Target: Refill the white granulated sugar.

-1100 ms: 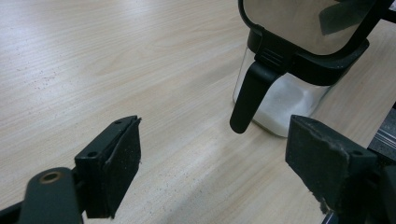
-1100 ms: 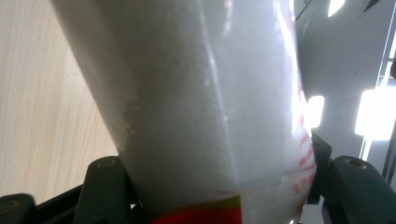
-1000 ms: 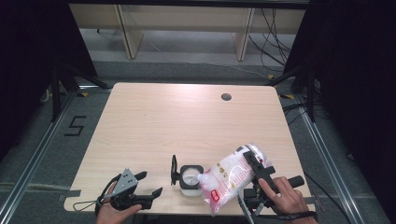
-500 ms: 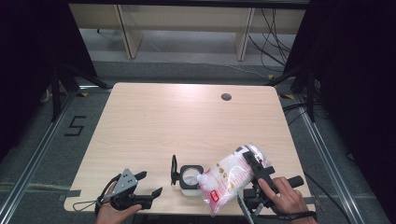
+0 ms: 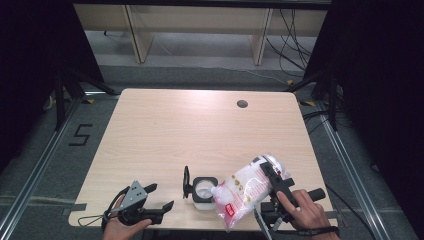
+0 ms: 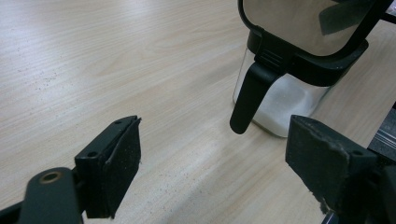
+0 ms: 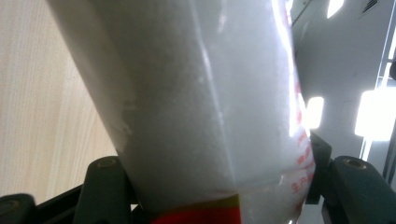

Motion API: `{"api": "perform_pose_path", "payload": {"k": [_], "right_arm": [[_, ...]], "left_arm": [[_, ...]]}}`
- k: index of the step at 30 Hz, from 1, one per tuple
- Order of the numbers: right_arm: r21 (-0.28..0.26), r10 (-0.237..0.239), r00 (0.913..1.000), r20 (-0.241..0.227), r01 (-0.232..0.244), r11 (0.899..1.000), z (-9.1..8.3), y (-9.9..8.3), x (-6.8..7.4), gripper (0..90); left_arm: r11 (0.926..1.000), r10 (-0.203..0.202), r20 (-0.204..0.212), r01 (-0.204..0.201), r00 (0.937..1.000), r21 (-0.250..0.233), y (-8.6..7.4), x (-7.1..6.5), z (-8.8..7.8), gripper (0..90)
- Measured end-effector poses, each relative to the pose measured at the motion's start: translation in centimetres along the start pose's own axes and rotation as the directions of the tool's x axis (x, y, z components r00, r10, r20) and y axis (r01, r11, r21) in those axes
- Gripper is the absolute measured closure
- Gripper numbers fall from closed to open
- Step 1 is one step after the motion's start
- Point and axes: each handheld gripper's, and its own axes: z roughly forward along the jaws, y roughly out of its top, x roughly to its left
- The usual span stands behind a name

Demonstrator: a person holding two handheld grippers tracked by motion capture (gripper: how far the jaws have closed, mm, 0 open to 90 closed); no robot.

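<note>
1. High view: the right gripper (image 5: 267, 172) is clamped across a plastic bag of white granules (image 5: 245, 192), tipped so that its lower corner hangs at the open square jar (image 5: 204, 190) near the table's (image 5: 200, 130) front edge. The jar's hinged lid (image 5: 186, 181) stands up on the side away from the bag. I judge this to be pouring. The bag's mouth looks about as broad as the jar's opening, so granules could spill over the rim onto the wood if the tilt grows too steep.

2. Same view: the left gripper (image 5: 159, 196) rests near the table's front edge, apart from the jar, its jaws spread and holding nothing. Nothing steadies the jar, so a nudge from the bag could slide or tip it.

3. Left gripper view: between the parted black pads (image 6: 116, 163), wood grain shows; the jar (image 6: 285, 100) stands ahead and to the right, partly filled with white granules, its lid's black latch (image 6: 247, 98) hanging down. A reach from here could catch that latch and swing the lid shut onto the pour.

4. Right gripper view: the bag (image 7: 205, 102) bulges between both jaws, red print at its lower edge. The film is soft, so I judge it could slip or sag in the grip and drop its load all at once.
</note>
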Motion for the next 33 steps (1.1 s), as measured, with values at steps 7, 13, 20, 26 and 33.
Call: {"api": "perform_pose_path", "payload": {"k": [7, 13, 20, 26, 33], "right_arm": [[-0.013, -0.035, 0.9992, 0.021, 0.035, 0.999, 0.00, -0.19, -0.44, 40.4], [0.003, -0.013, 0.9998, 0.012, 0.013, 1.000, -0.09, -0.21, -0.33, 40.4], [0.009, -0.041, 0.9991, -0.012, 0.041, 0.999, -0.05, -0.03, -0.42, 40.4], [0.016, -0.006, 0.9999, -0.014, 0.007, 1.000, -0.09, -0.03, -0.26, 40.4], [0.025, 0.015, 0.9997, -0.018, -0.015, 1.000, -0.15, -0.03, -0.09, 40.4]], "left_arm": [[0.9999, 0.007, 0.000, -0.007, 1.0000, 0.009, -0.02, 0.04, 0.04, 17.6], [0.9999, 0.007, 0.002, -0.007, 1.0000, 0.010, -0.05, 0.06, 0.04, 17.7], [0.9999, 0.009, 0.004, -0.009, 0.9999, 0.012, -0.07, 0.05, 0.06, 17.7], [0.9999, 0.008, 0.003, -0.008, 1.0000, 0.012, -0.08, 0.07, 0.05, 17.6], [0.9999, 0.007, 0.005, -0.007, 1.0000, 0.012, -0.07, 0.03, 0.07, 17.7]]}}
